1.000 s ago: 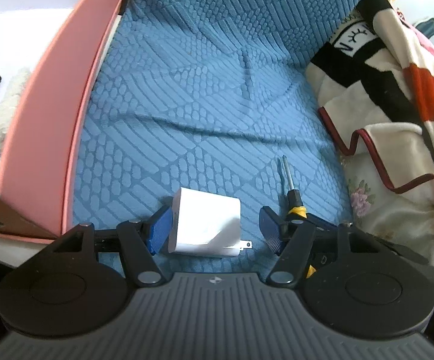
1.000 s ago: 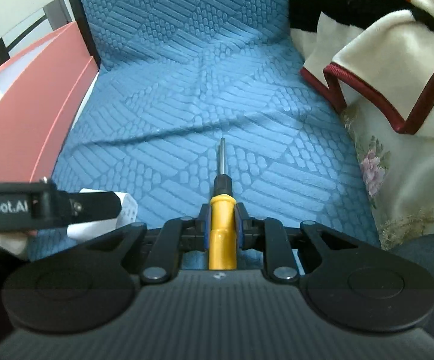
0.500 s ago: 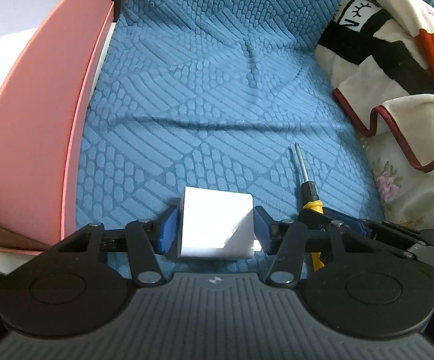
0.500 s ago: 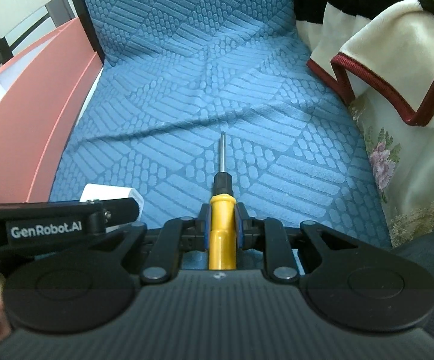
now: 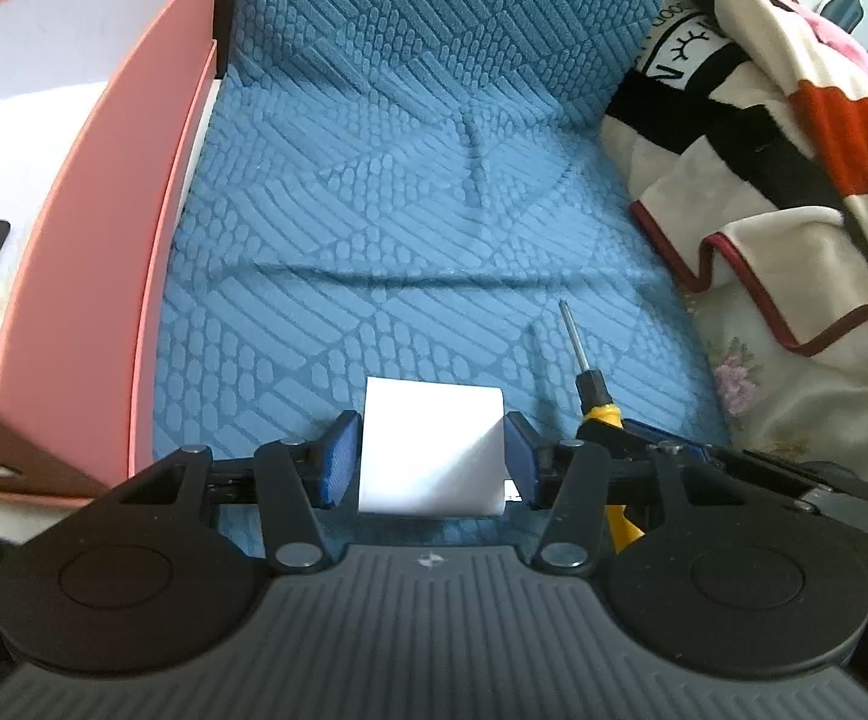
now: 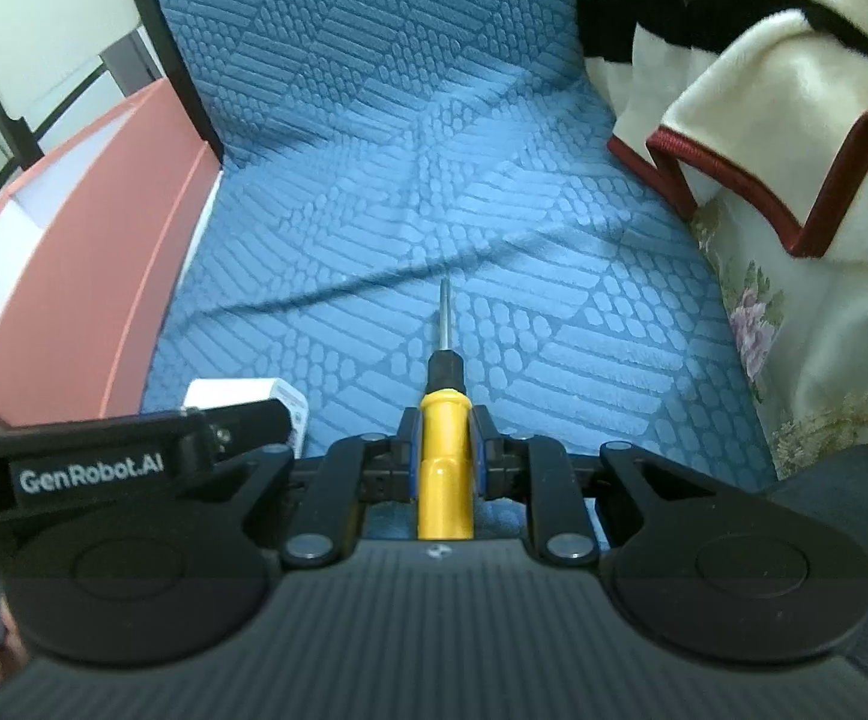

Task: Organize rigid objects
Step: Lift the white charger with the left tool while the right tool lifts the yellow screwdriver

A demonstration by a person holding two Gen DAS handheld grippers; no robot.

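Left wrist view: we see the left gripper (image 5: 432, 461) clamped on a white charger (image 5: 431, 447), both blue pads against its sides, above the blue cushion (image 5: 374, 210); the pink box (image 5: 104, 276) stands to its left.

Right wrist view: we see the right gripper (image 6: 445, 450) pinched tight on the yellow handle of a screwdriver (image 6: 446, 414), whose shaft points straight ahead over the cushion.

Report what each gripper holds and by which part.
Left gripper: white plastic charger block, clamped across its two flat sides. Right gripper: yellow-handled screwdriver, gripped on the handle, shaft pointing forward.
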